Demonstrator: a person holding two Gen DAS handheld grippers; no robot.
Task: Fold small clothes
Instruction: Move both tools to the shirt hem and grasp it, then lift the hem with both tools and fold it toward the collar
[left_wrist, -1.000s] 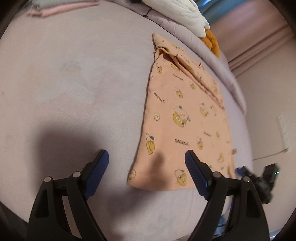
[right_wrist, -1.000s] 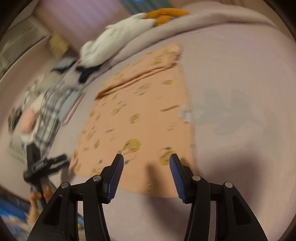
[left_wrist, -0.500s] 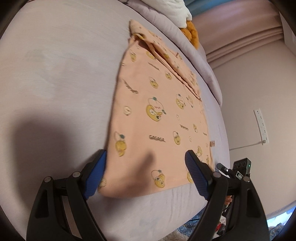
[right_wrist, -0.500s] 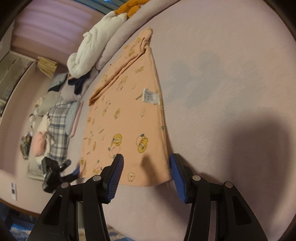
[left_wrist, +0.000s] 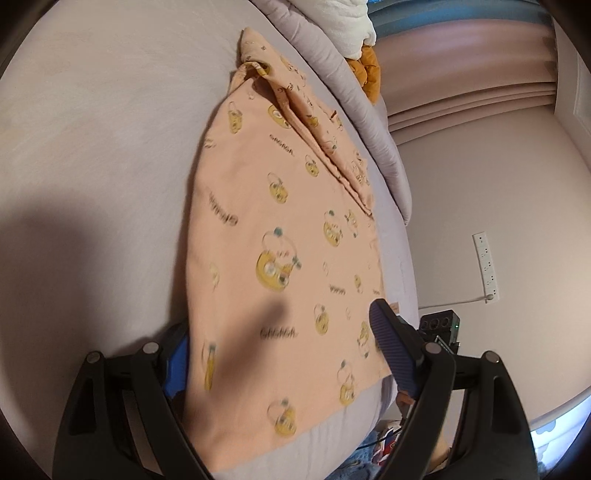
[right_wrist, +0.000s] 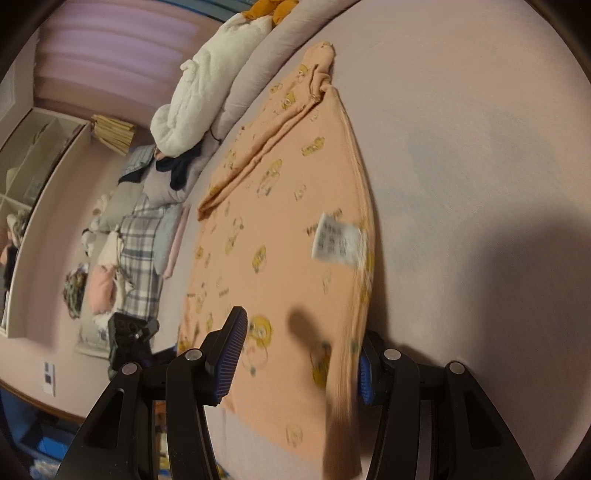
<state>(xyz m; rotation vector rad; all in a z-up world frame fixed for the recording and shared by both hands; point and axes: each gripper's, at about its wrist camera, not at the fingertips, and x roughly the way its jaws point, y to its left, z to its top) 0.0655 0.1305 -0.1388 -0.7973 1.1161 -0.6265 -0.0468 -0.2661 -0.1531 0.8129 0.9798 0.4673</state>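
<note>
Garment: a small peach top (left_wrist: 280, 236) printed with yellow cartoon ducks lies flat on a pale lilac bed (left_wrist: 103, 155).
Where it lies: close to the bed's near edge, its hem toward both cameras, well short of the bedding piled at the far side.
Long axis, left wrist view: runs from the hem at 6 o'clock up to the bunched far end at 12 o'clock, leaning a little left.
Long axis, right wrist view: the peach top (right_wrist: 291, 229) runs from 6 o'clock to about 1 o'clock, narrowing to a gathered tip.
Folded part: a sleeve or side panel is turned in along the far long edge, making a ridge.
Label: a white care label (right_wrist: 335, 243) sits near the right edge in the right wrist view.
Left gripper (left_wrist: 280, 354): jaws spread wide astride the hem, one finger at 8 o'clock partly under the cloth edge, the other at 4 o'clock above the cloth; not clamped.
Right gripper (right_wrist: 297, 362): jaws part open astride the hem corner, the cloth edge lifted beside the finger at 4 o'clock; no squeeze shows.
Far side: a white plush blanket (right_wrist: 199, 92) lies on a rolled grey duvet (left_wrist: 332, 70).
Blur: the near hem is smeared in both views.
</note>
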